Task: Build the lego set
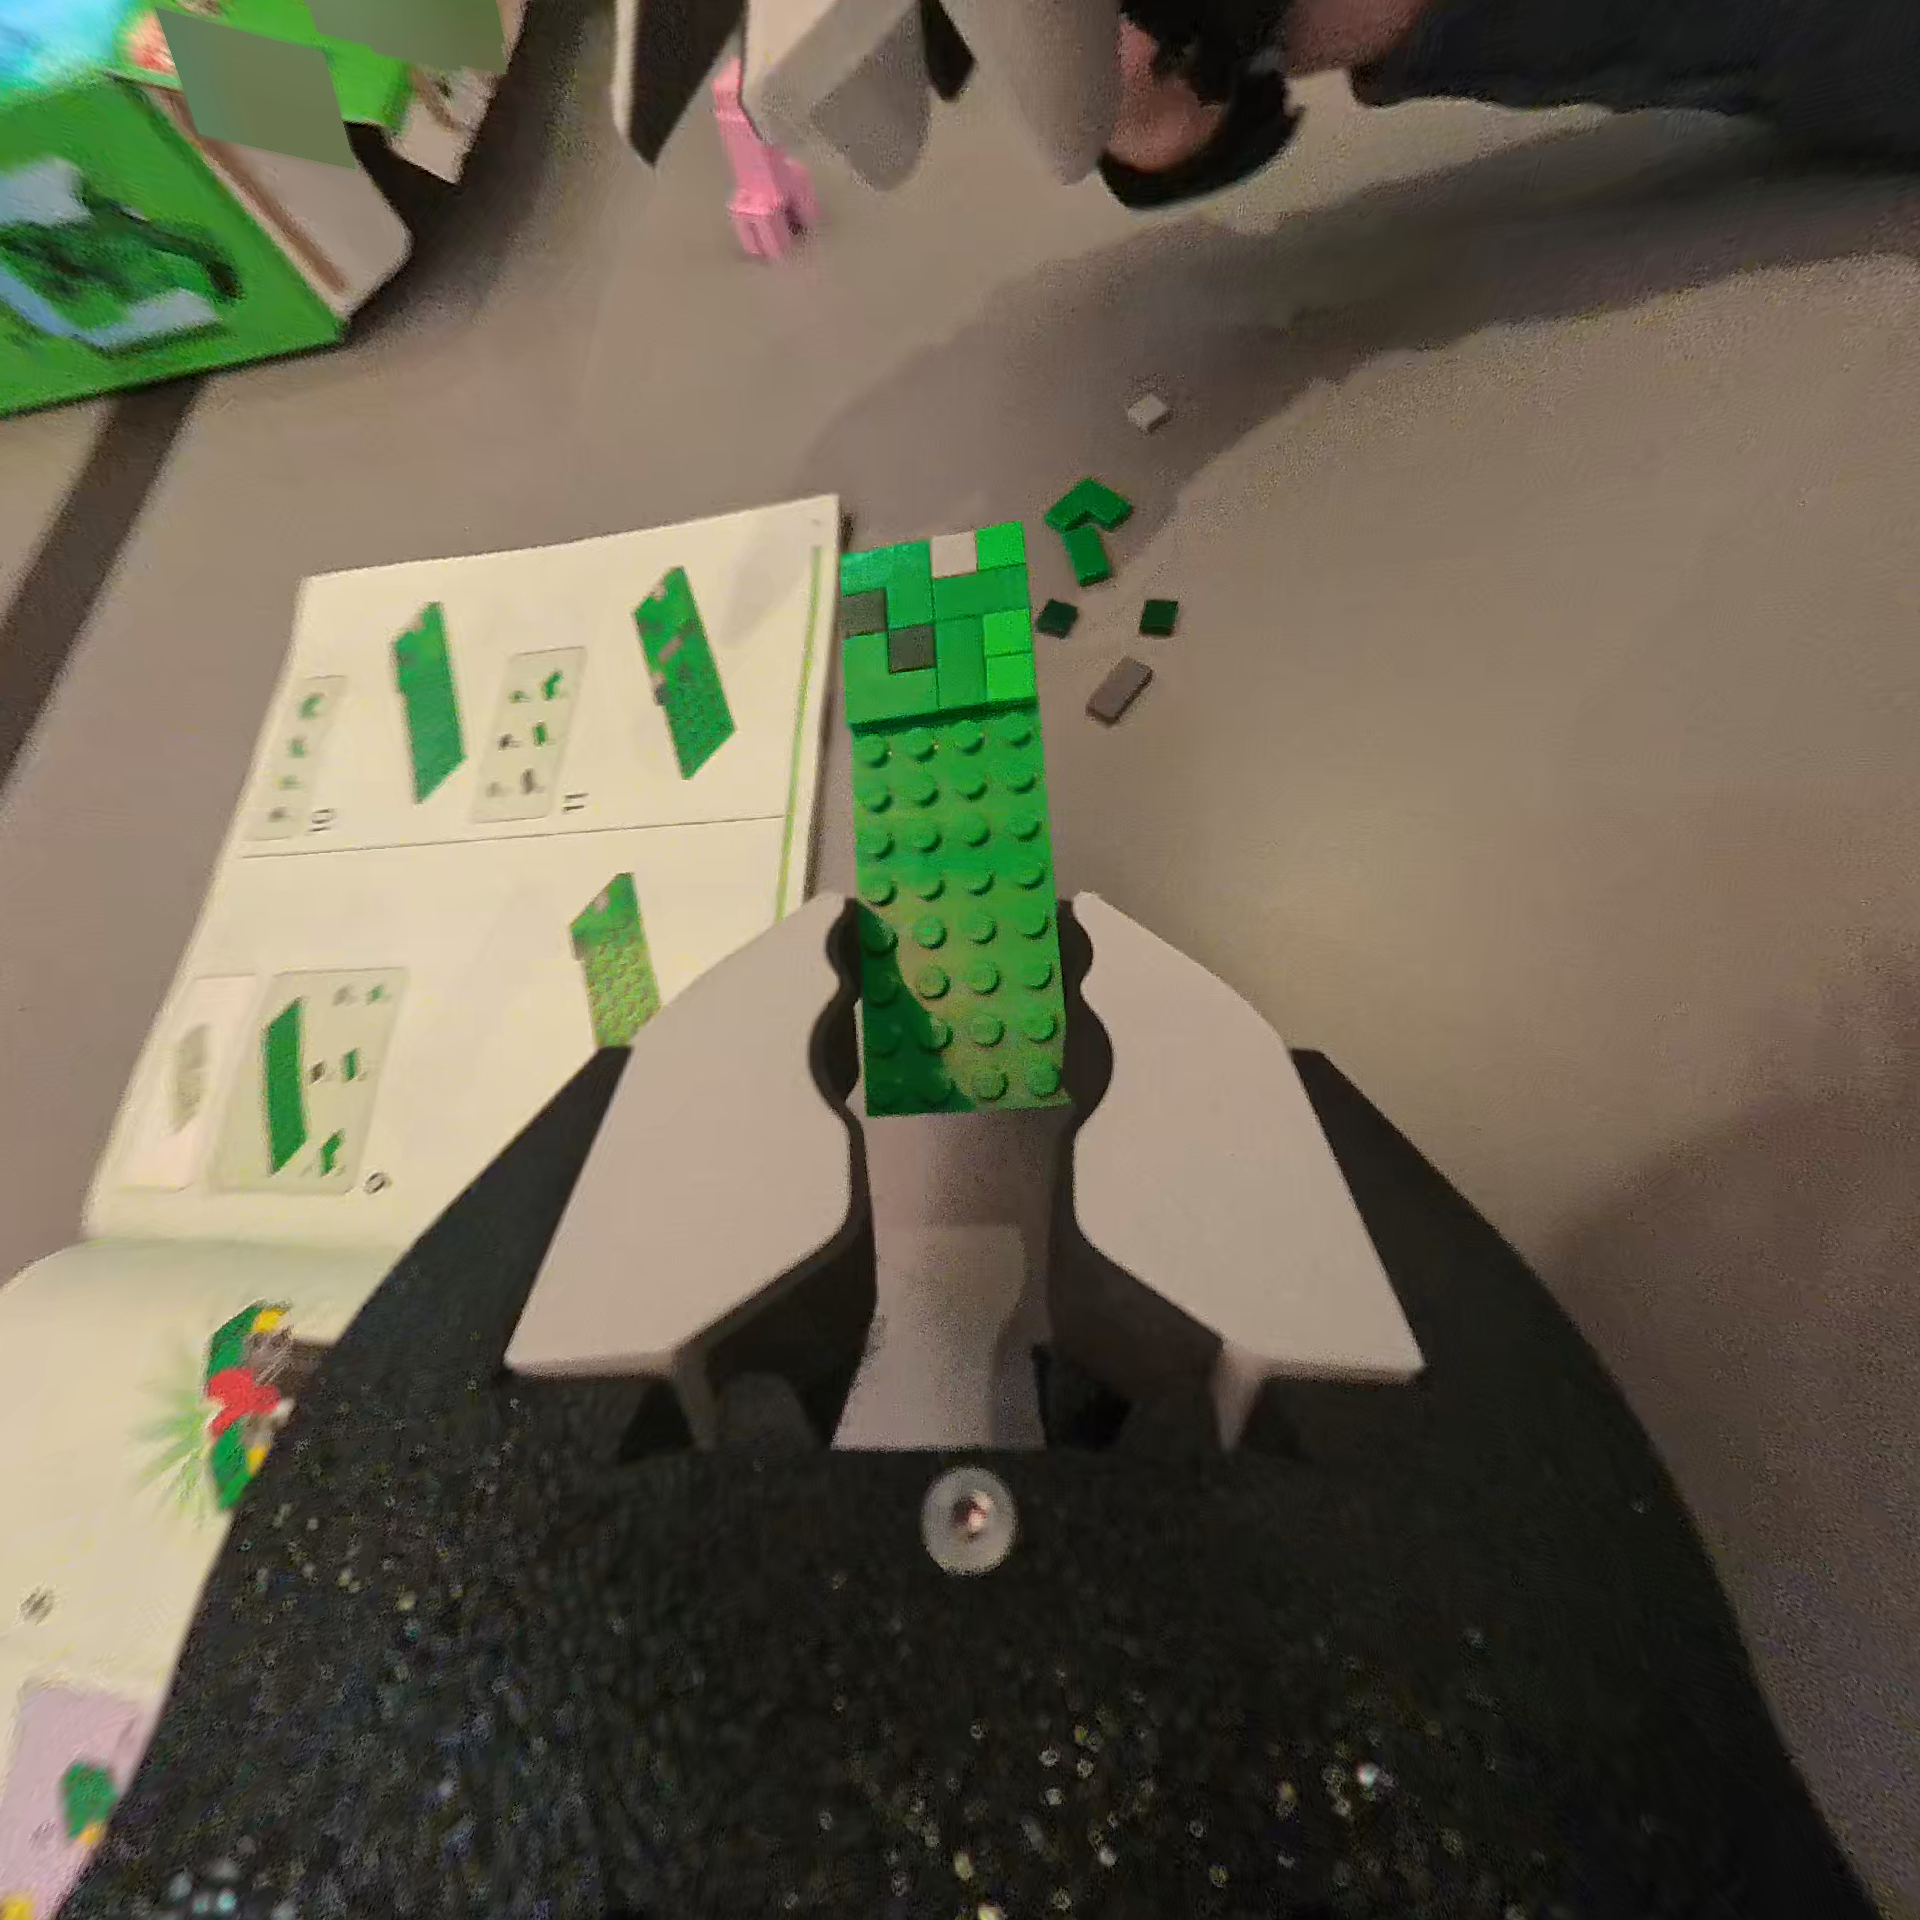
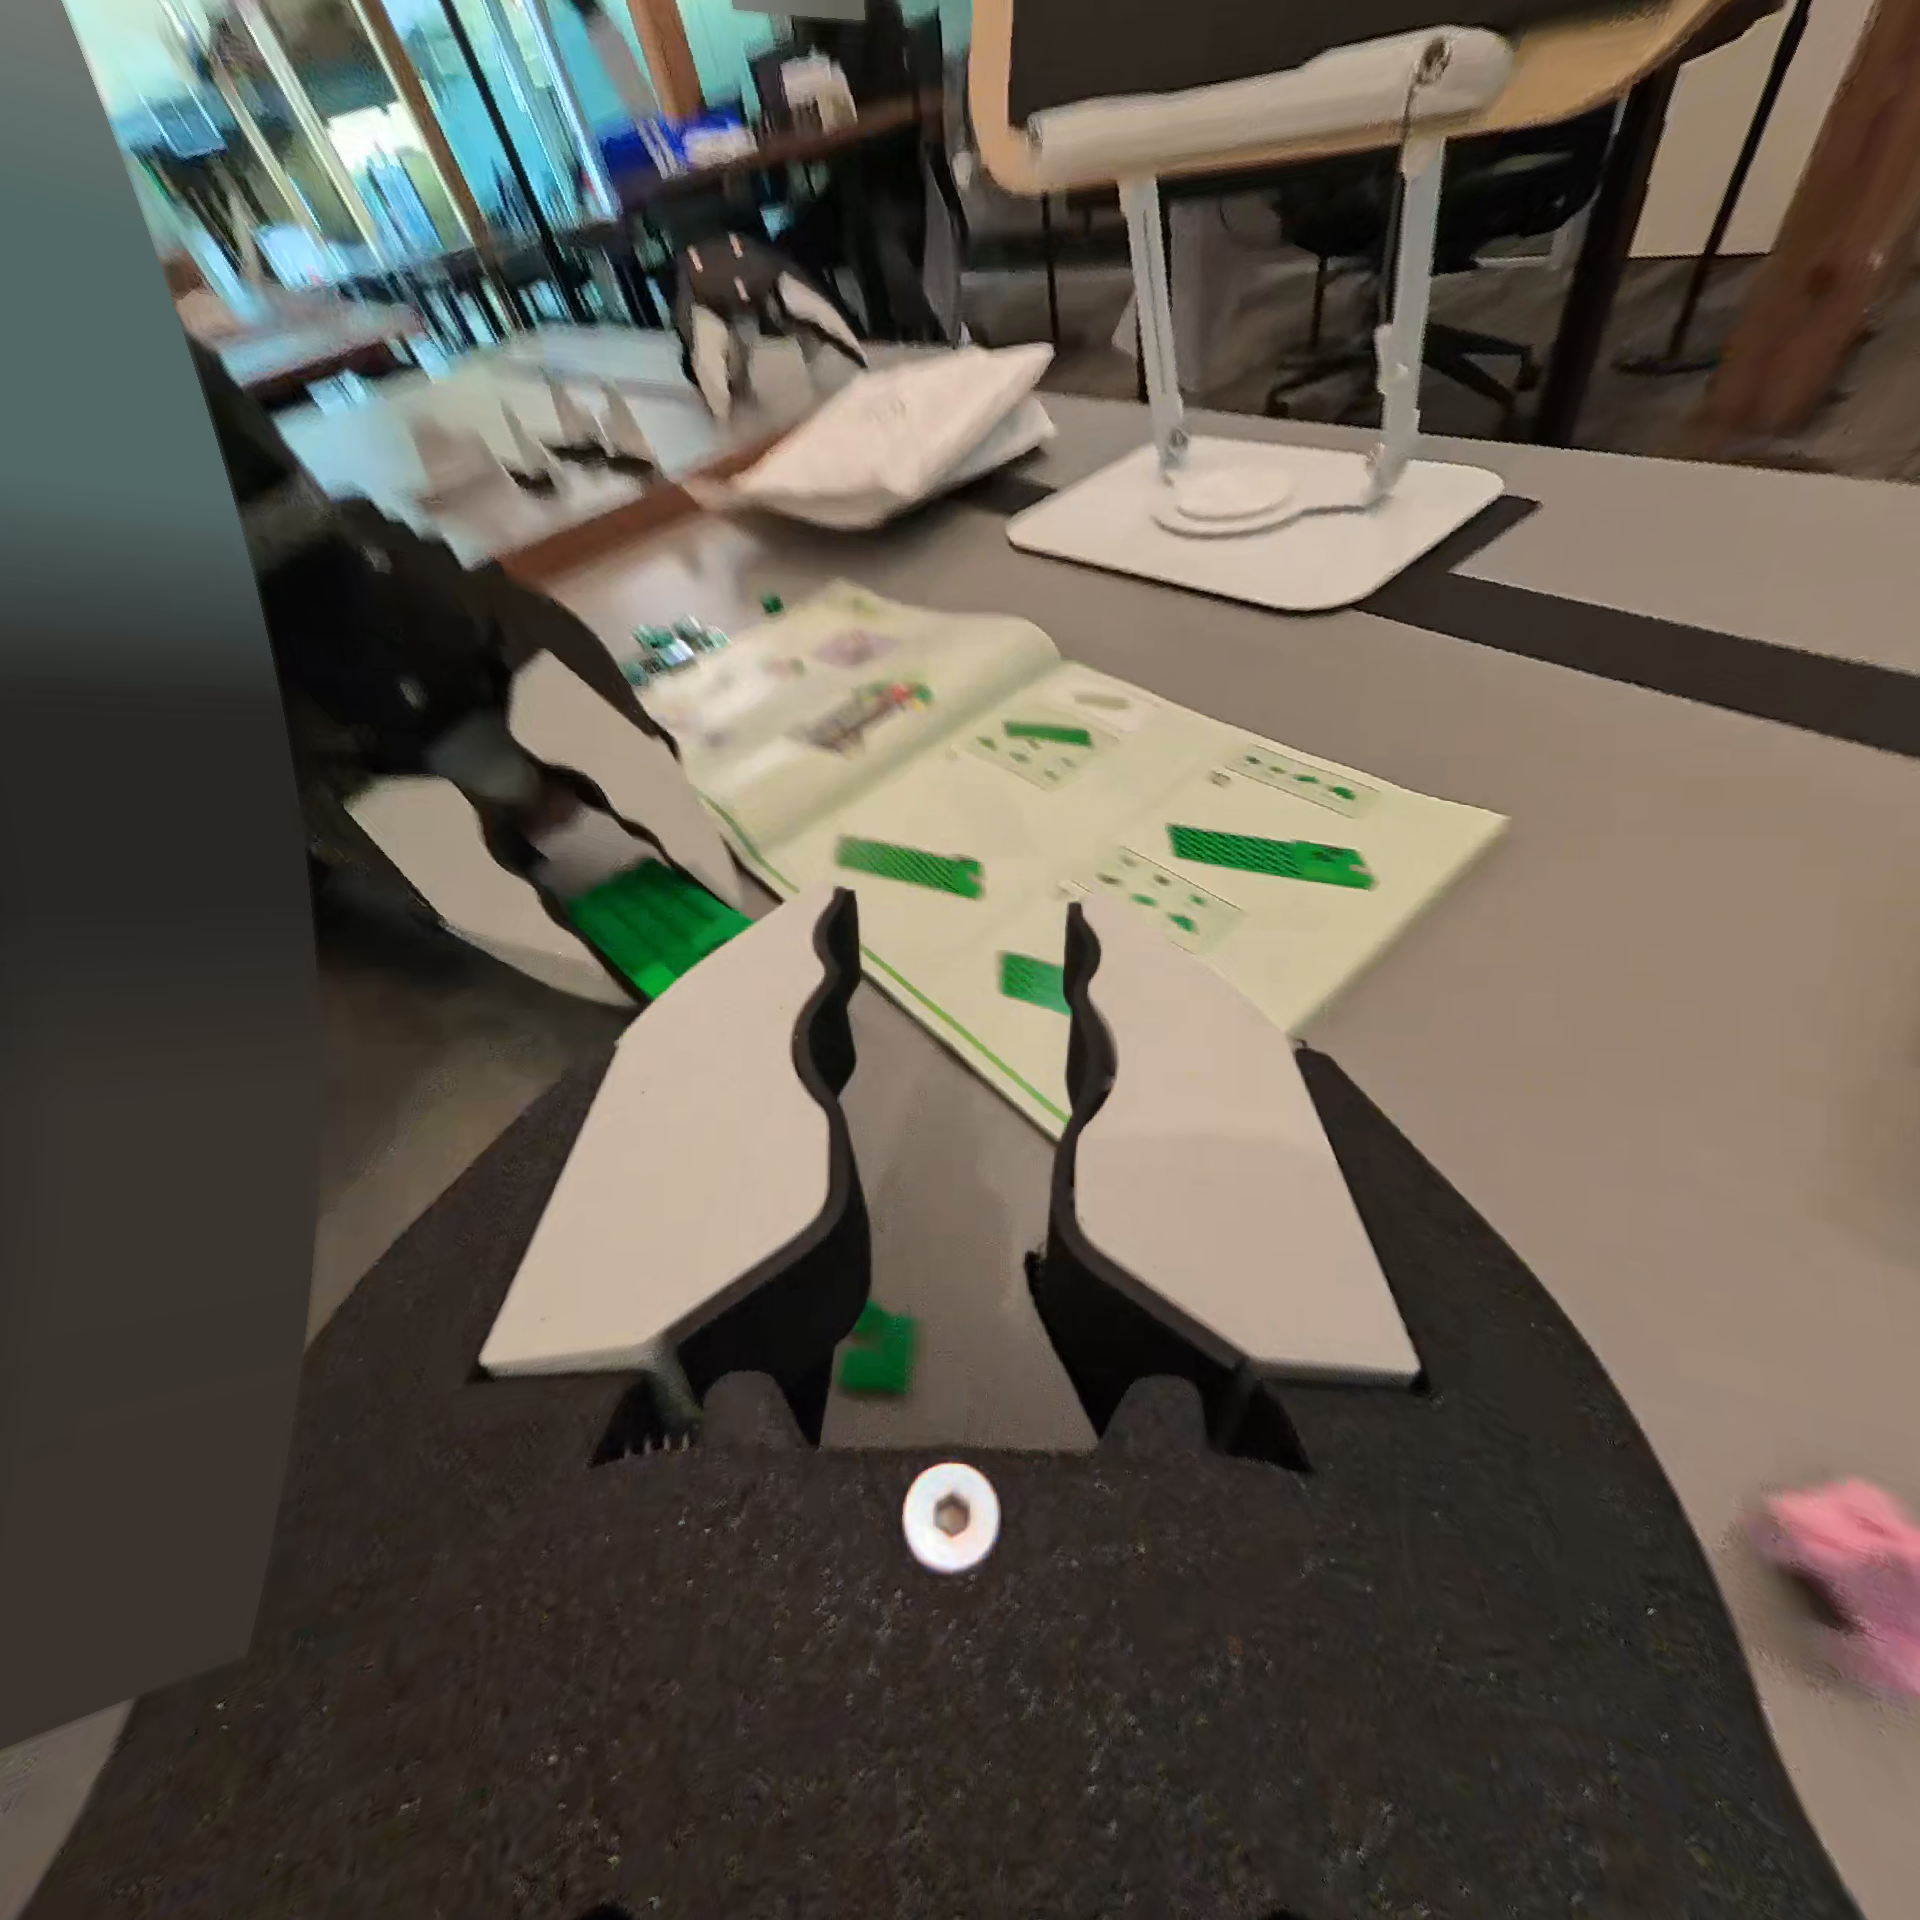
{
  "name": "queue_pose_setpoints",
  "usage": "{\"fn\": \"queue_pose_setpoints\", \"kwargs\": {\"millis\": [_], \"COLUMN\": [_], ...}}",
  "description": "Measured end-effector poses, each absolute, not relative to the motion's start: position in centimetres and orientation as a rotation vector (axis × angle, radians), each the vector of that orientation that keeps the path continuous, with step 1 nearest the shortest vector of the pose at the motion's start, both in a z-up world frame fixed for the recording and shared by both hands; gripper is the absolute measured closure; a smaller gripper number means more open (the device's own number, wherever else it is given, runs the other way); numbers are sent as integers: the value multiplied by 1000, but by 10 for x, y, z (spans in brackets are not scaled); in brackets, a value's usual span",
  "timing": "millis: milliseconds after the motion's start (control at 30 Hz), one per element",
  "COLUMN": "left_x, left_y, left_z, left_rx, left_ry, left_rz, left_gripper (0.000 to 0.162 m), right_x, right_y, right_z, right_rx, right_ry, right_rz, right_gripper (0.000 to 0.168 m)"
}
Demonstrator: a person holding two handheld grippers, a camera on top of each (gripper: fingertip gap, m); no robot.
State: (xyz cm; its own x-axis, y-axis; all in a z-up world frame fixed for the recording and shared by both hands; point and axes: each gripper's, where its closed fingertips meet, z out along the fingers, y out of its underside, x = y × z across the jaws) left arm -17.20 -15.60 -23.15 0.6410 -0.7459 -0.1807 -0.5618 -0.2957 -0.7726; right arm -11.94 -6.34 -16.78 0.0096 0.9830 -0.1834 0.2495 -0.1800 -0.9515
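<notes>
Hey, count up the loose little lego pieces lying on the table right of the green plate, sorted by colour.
Going by the left wrist view, right of the green plate:
Green pieces: 4
Grey pieces: 2
Total: 6

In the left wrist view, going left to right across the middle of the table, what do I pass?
Open instruction booklet → long green plate, its near end clamped in the left gripper → loose dark green tiles → small grey tile, beside the plate's tiled far end.
</notes>
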Motion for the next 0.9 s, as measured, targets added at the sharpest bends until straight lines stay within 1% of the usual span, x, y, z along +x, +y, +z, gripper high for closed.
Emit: {"fn": "queue_pose_setpoints", "kwargs": {"millis": [233,367,567,900], "left_x": [-165,-163,-165,-163], "left_y": [-153,-163,-169,-170], "left_z": [-248,-252,-259,-261], "left_rx": [-2036,-2038,-2025,-2074], "left_ry": [1108,1147,1210,1163], "left_rz": [-353,-411,-377,-490], "left_gripper": [126,126,126,126], "right_x": [-102,-102,-103,-99], "right_y": [-54,-61,-63,-33], "right_z": [-203,-212,-205,-195], "right_rx": [-1358,-1247,-1093,-1194], "right_ry": [-1621,-1645,-1595,-1411], "right_rz": [974,886,729,696], "right_gripper": [133,135,139,140]}}
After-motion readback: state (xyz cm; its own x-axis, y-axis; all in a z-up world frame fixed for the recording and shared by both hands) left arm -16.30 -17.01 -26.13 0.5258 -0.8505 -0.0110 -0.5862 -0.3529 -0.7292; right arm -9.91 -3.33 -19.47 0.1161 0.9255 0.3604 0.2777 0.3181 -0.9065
